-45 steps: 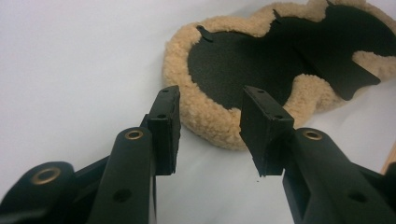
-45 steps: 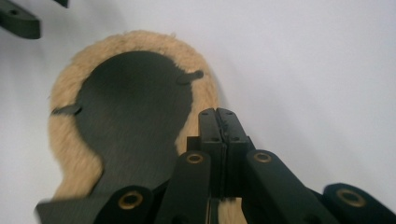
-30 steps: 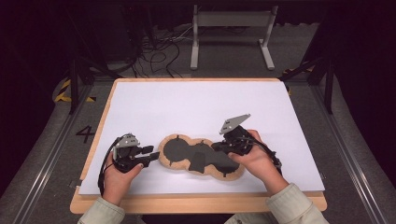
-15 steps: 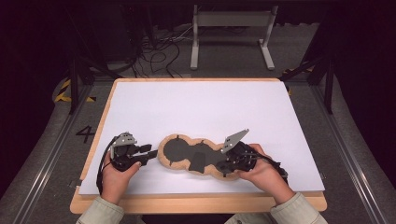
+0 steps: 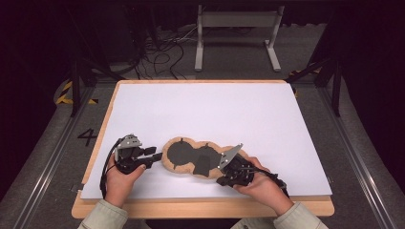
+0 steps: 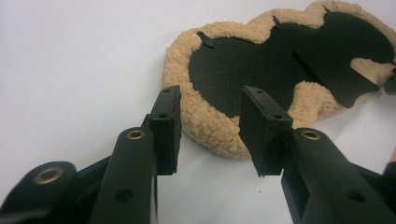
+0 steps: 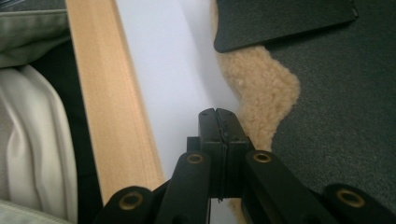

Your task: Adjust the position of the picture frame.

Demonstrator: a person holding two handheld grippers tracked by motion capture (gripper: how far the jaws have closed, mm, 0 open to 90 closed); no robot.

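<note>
Dark room, with cables on the floor and a metal stand (image 5: pixel 237 28) behind a wooden worktop (image 5: pixel 200 207) covered by a white sheet (image 5: pixel 205 114). Near the front edge of the sheet, lying flat, a lobed fleece pad (image 5: pixel 200 160) with a tan woolly rim and a dark inner face; one dark flap (image 6: pixel 334 70) folded over the middle part. At its left end, the left gripper (image 5: pixel 154 159) (image 6: pixel 210 128), held in the left hand (image 5: pixel 119 179): fingers (image 6: pixel 168 126) about half open, standing on either side of the woolly rim, nothing gripped between them. At the right front part of the pad, the right gripper (image 5: pixel 222 181) (image 7: pixel 217 135), held in the right hand (image 5: pixel 262 183): fingers pressed fully together, empty, tips low at the tan border beside the white sheet. Pale sleeves (image 5: pixel 102 217) at the bottom edge.
</note>
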